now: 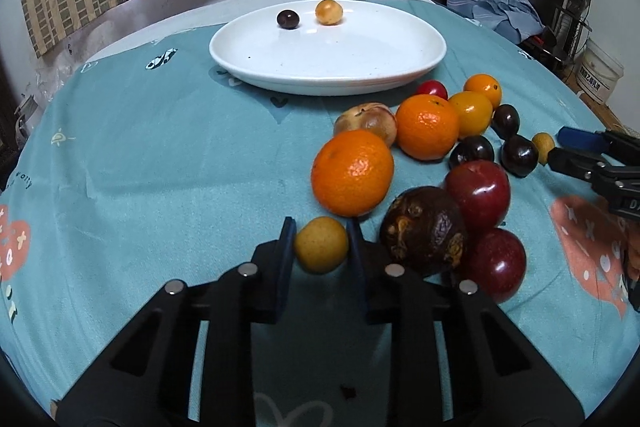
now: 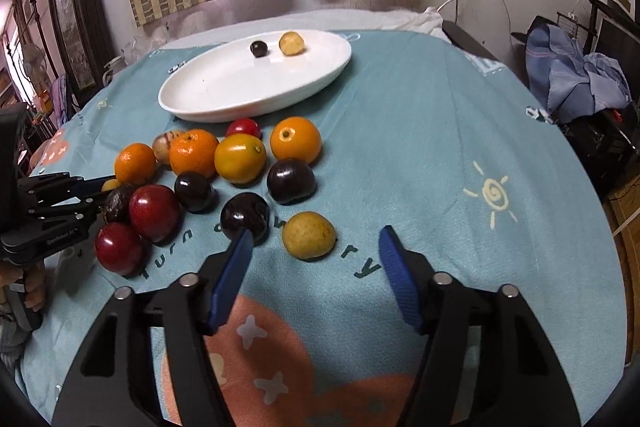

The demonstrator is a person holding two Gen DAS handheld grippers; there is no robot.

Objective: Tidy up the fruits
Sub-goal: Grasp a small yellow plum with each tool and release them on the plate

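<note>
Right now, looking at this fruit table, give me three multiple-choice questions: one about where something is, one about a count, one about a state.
1. Where is the small yellow fruit nearest the left tool?
A. on the plate
B. between the tool's fingers
C. on the floor

2. How many fruits lie on the white plate?
A. two
B. five
C. none

3. How is the right tool set?
A. shut on an orange
B. shut on nothing
C. open

Answers:
1 B, the blue pads sit at both sides of it.
2 A, a dark fruit and a yellow-orange fruit.
3 C, its fingers stand wide apart, holding nothing, with another yellow fruit ahead.
</note>
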